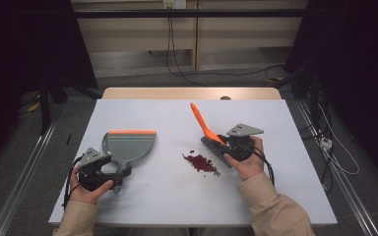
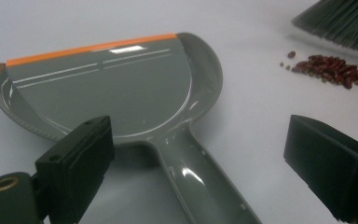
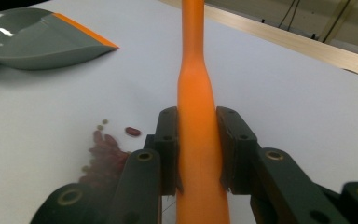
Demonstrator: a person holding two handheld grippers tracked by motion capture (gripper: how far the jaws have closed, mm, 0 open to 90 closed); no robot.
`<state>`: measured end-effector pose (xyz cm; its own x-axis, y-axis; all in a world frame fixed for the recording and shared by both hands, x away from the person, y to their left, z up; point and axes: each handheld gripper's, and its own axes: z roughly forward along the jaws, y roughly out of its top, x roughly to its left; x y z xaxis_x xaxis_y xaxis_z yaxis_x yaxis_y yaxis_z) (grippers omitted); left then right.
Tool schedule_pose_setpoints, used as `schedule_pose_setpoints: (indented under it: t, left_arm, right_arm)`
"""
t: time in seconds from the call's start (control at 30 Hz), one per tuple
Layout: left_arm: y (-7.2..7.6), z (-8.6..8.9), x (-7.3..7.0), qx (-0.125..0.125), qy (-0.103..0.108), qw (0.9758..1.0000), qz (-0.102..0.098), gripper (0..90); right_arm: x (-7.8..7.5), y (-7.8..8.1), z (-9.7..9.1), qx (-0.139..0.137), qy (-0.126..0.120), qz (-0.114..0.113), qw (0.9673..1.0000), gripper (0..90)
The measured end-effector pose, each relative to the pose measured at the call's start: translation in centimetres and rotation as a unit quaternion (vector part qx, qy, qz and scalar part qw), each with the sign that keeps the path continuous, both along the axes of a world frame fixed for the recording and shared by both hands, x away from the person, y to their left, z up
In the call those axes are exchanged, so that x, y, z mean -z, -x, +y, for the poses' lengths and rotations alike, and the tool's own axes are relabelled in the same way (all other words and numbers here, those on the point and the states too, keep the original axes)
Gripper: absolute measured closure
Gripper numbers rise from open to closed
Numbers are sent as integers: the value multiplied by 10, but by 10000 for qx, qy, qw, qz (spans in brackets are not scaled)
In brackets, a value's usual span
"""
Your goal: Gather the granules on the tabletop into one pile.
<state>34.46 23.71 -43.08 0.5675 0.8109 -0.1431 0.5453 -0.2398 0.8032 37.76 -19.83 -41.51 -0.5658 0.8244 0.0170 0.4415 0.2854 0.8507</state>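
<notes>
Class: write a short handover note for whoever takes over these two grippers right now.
Right gripper: shut on the brush handle, bristles down beside the beans.
Left gripper: open, jaws either side of the dustpan handle, not gripping.
Done: brush picked up.
Left: grip the dustpan, bring it to the beans, sweep them in. No beans in the pan yet.

Lab or recording booth, not home. White counter (image 1: 177, 196) on bare grey floor (image 1: 142, 78), black curtains (image 1: 359, 73) both sides, metal floor rails (image 1: 24, 182), loose cables (image 1: 177, 59) trailing to wall sockets (image 1: 173, 4), plain panelled back wall.
</notes>
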Motion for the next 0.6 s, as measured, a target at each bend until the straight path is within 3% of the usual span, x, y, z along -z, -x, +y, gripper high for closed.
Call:
schedule_pose_setpoints:
  t: [0.13, 0.3, 0.47, 0.6]
  left_arm:
    - [0, -4, 5, -47, -197, 9997, 170, 89]
    - [-2, -4, 12, -114, -556, 9975, 415, 137]
    - [-4, 4, 13, -325, -436, 9968, 582, 198]
    - [-6, 11, 10, -345, -395, 9967, 625, 325]
  right_arm:
    - [3, -4, -9, 90, 7, 122, 9999, 716]
    - [7, -5, -13, 133, 35, 216, 9997, 715]
    - [7, -4, -13, 134, 32, 225, 9997, 715]
    - [7, -3, -14, 154, 6, 242, 9996, 715]
